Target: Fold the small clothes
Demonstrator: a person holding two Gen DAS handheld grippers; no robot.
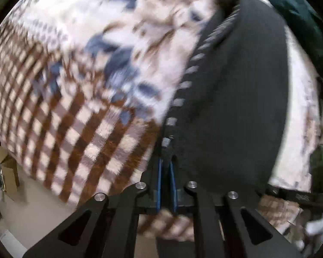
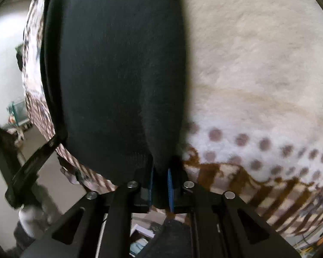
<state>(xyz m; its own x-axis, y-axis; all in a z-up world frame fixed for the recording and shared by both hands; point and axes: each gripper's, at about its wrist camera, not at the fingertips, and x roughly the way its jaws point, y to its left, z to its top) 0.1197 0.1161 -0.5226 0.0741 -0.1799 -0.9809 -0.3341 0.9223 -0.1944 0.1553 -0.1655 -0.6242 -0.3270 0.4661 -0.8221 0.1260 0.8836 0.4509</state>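
The dark garment lay stretched over a plush patterned blanket, its long axis running straight away from both wrist cameras. The left hand-held gripper had its blue pads nearly together, pinching the near edge beside a grey-striped trim. The right hand-held gripper was narrowed on a bunched fold of the same cloth, which rose directly ahead of it. Each hand held one near corner, so neither seemed better placed. The blanket's spotted band lay to the right; nothing visibly blocked carrying the edge forward over the garment.
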